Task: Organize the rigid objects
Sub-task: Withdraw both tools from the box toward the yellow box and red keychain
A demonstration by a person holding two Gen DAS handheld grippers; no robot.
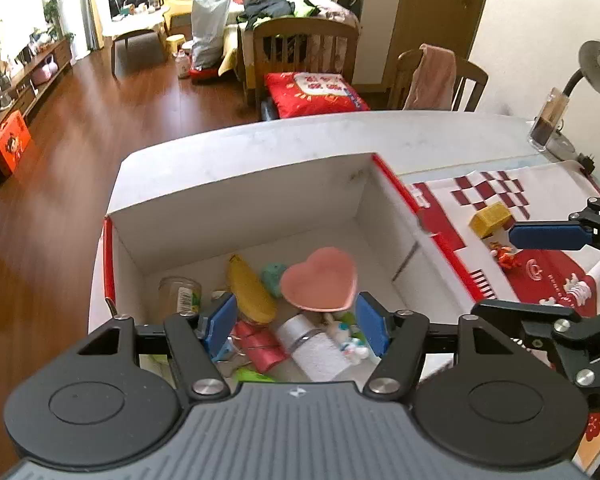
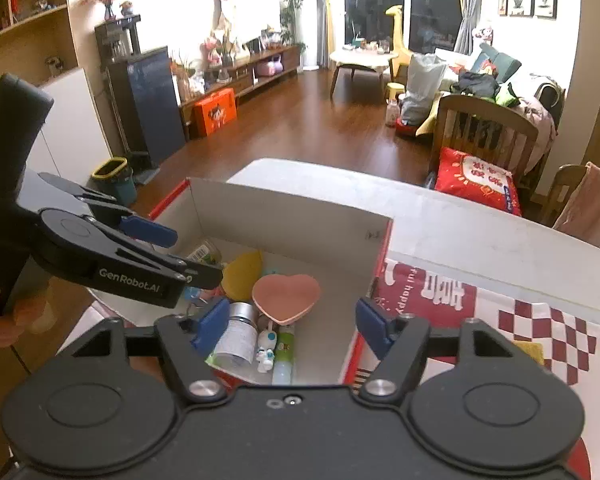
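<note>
Two black grippers with blue pads hang over an open white cardboard box point(image 1: 244, 184) with red outer sides, which stands on a pale tabletop point(image 1: 440, 128). Against the box's left wall lies a clear plastic jar point(image 1: 179, 294) on its side; next to it a yellow banana-shaped toy point(image 1: 249, 290) points toward the far wall, with a small teal lump point(image 1: 275, 276) just beside it. A pink heart-shaped dish point(image 1: 319, 278) sits on top of the pile, above a red packet point(image 1: 260, 346) and a white cylinder with a silver cap point(image 1: 314, 346). The left gripper point(image 1: 296, 326) has its jaws parted with nothing between them. Farther right, on a red-and-white patterned cloth point(image 1: 548, 192), rest a yellow block point(image 1: 490, 218) and a small orange figure point(image 1: 508, 258). The right gripper point(image 2: 292, 326) is likewise spread wide and carries nothing; a hand point(image 2: 4, 308) shows at the left gripper's handle.
</note>
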